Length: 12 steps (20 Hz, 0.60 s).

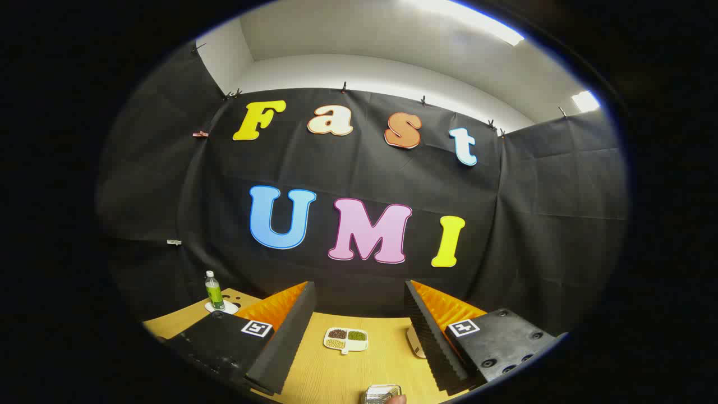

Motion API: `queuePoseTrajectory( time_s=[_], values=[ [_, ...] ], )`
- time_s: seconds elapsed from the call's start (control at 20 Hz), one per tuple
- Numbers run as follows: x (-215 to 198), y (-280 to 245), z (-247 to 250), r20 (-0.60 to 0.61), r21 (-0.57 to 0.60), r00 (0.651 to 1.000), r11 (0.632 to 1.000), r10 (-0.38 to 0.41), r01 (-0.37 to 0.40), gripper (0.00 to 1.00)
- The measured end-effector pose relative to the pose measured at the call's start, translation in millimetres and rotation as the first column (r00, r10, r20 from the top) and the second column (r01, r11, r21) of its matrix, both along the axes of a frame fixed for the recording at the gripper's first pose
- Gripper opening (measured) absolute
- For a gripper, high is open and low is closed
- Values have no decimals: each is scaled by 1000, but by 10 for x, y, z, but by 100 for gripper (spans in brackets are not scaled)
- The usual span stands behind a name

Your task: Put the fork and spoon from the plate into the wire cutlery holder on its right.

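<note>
— Starting at the gripper (359, 336): how do the fingers stand?

— Wide apart, holding nothing and touching nothing. Black ridged pads (286, 336) face each other across bare wooden table (320, 376).

— What lies between them?

— Beyond the fingertips, a small divided dish (346, 339) with dark and green fillings in its compartments. Just beside the right finger, a pale rounded object (415, 342), mostly hidden; what it is cannot be told. Near the camera, a shiny metal thing (382, 393) with a fingertip (397, 399) touching it, perhaps the wire cutlery holder, though too little shows to be sure. Off behind the left finger, a green-labelled bottle (213, 290) stands on a white coaster.

— And the fork and spoon?

— Neither can be picked out, nor a plate carrying them. By this, the task looks barely begun: the approach step. The next move probably calls for tipping the gripper down to find the cutlery.
</note>
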State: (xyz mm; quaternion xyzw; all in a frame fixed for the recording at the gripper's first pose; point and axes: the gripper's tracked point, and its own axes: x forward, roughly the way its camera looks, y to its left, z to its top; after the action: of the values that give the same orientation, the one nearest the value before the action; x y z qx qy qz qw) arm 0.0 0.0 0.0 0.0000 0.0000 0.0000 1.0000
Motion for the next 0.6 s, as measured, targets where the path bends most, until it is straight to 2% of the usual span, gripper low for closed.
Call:
queuePoseTrajectory(
  time_s=[0.6],
  values=[
    [-2,26,-3,-3,-1,1000,1000,-3,3,97]
  ],
)
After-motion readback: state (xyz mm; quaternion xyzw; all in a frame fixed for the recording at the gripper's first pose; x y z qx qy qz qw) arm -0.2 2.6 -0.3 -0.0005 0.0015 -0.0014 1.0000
